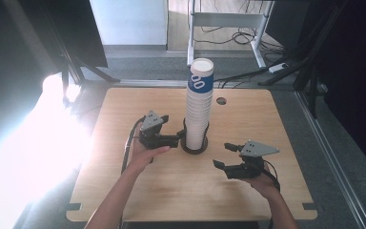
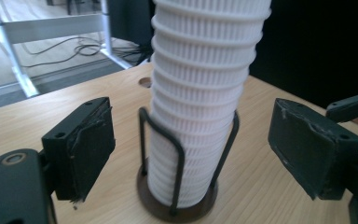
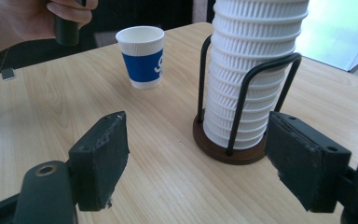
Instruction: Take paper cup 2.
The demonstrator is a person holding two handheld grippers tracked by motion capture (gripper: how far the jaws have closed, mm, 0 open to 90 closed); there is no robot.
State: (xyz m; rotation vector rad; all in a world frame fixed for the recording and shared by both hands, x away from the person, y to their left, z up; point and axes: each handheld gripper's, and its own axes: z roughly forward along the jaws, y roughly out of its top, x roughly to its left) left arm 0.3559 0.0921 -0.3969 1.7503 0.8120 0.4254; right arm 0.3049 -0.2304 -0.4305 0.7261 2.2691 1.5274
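Cup stack (image 1: 198, 107) upright in wire holder (image 1: 194, 144) (long axis vertical)

This looks like an office or lab space set up for recording. A light wooden table with rounded corners and a cable hole (image 1: 221, 101) stands on grey carpet (image 1: 138, 67). Beyond it stands the white metal frame of another desk (image 1: 228, 21), with loose black cables on the floor (image 1: 240, 37) beneath it. Black tripod legs (image 1: 76, 67) flank the table on the left, and dark screens close off both sides. Strong daylight floods in at the left (image 1: 24, 143).
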